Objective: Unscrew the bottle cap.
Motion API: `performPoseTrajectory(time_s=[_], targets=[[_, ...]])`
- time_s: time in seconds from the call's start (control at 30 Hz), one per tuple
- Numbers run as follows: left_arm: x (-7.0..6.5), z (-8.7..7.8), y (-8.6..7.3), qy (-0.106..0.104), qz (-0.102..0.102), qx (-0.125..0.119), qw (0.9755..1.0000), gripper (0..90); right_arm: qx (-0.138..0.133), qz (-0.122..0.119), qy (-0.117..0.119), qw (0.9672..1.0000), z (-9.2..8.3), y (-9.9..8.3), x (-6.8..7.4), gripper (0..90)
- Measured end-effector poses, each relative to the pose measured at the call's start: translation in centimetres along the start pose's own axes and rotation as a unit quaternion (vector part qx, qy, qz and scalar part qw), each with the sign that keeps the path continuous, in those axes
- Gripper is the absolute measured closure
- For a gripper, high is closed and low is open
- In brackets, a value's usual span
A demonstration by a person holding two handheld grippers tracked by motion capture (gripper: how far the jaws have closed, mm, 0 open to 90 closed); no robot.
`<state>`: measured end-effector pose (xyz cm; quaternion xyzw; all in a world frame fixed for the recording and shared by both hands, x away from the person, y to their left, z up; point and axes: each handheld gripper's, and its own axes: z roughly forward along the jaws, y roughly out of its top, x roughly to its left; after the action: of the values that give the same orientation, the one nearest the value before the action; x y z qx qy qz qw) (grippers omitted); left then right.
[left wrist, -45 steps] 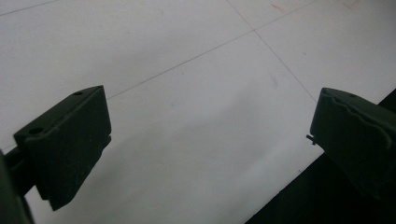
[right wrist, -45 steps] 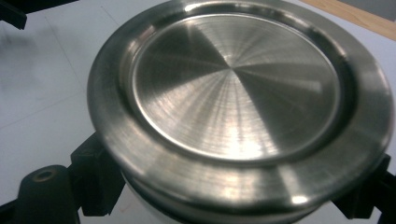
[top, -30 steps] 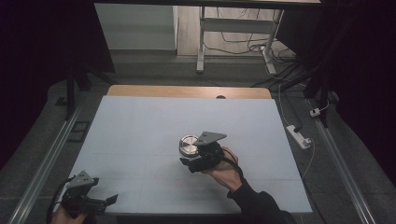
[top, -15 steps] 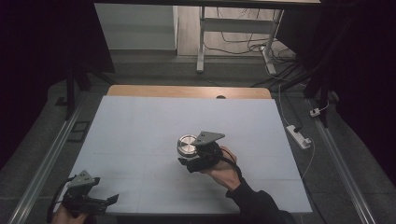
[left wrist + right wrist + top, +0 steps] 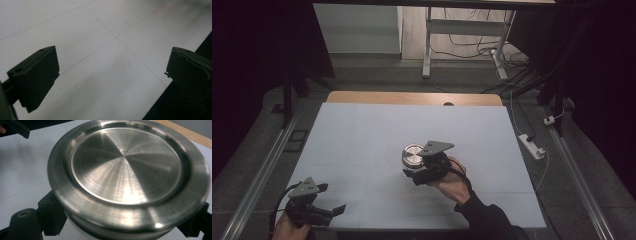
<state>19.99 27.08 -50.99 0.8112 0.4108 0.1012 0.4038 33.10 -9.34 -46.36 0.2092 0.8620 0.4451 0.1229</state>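
Jaws of the right hand-held gripper (image 5: 416, 172) sit on either side of a round steel container (image 5: 412, 155) near the middle of the worktop (image 5: 362, 130), and in the right gripper view they press against its body just below the wide lid (image 5: 127, 167), so this hand-held gripper is closed around the container. The lid is brushed metal with a raised rim and a flat, shiny centre, and a paler band of the container shows beneath it. The person's right hand (image 5: 453, 181) wraps the handle from behind, the dark sleeve (image 5: 484, 220) running off toward the bottom edge of the high view, and the grey three-cornered plate (image 5: 436, 147) sits on top of the tool, beside the lid. The left hand-held gripper (image 5: 334, 211) is well apart from all this, at the near left corner of the worktop, held in the left hand (image 5: 287, 227); in the left gripper view its jaws stand wide apart with nothing between them, above the pale surface, close to its dark front edge. The worktop is a light sheet marked with faint lines, with a strip of wood (image 5: 412, 98) showing along its far side. Beyond it lie cables (image 5: 472, 37) on the floor, and a white power strip (image 5: 532, 145) lies to the right.
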Motion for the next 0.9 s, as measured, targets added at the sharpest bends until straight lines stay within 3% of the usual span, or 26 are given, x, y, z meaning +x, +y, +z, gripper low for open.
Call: performPoseTrajectory(time_s=[0.23, 0.47, 0.67, 0.9], targets=[[-0.1, 0.7, 1.5, -0.026, 0.023, -0.017, 0.9992, 0.0, -0.001, 0.0, 0.004, 1.0, -0.1, 0.1, 0.1, 14.6], [-0.4, 2.5, 4.1, -0.051, 0.05, -0.04, 0.9966, 0.0, -0.002, -0.003, 0.009, 0.9999, -0.3, 0.2, 0.1, 14.6], [-0.5, 3.7, 5.8, -0.065, 0.06, -0.033, 0.9955, 0.0, -0.004, -0.008, 0.013, 0.9999, -0.4, 0.2, 0.2, 14.6], [-0.9, 4.9, 8.6, -0.078, 0.088, -0.026, 0.9927, 0.0, -0.002, -0.011, 0.022, 0.9997, -0.4, 0.2, 0.3, 14.6]])
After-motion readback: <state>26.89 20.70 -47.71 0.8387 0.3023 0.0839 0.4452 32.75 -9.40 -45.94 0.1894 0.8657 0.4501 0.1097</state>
